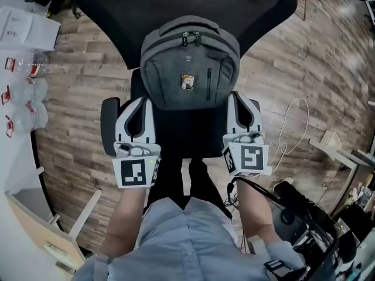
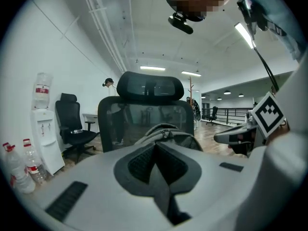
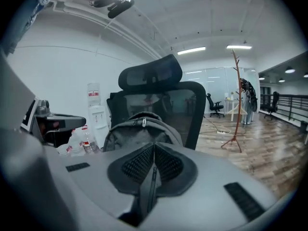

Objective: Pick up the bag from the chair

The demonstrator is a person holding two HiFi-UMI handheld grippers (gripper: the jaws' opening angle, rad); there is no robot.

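Bag (image 1: pixel 188 63) upright on chair (image 1: pixel 117 16), leaning on backrest, just ahead of and between both gripper tips. Left gripper (image 1: pixel 142 103): jaws together, nothing clamped. Right gripper (image 1: pixel 238 101): jaws together, nothing clamped. Contact with bag sides cannot be told. Gripper views: bag's lower half hidden behind closed jaws. Seat mostly covered.

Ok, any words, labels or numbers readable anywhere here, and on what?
Nothing reads clearly in any view.
Small square badge on the grey fabric backpack: too small to read.
Red labels on the clear plastic bottles: blurred.
Red label on the white water dispenser's jug: blurred.
Black-and-white marker cubes: patterns only, no letters.
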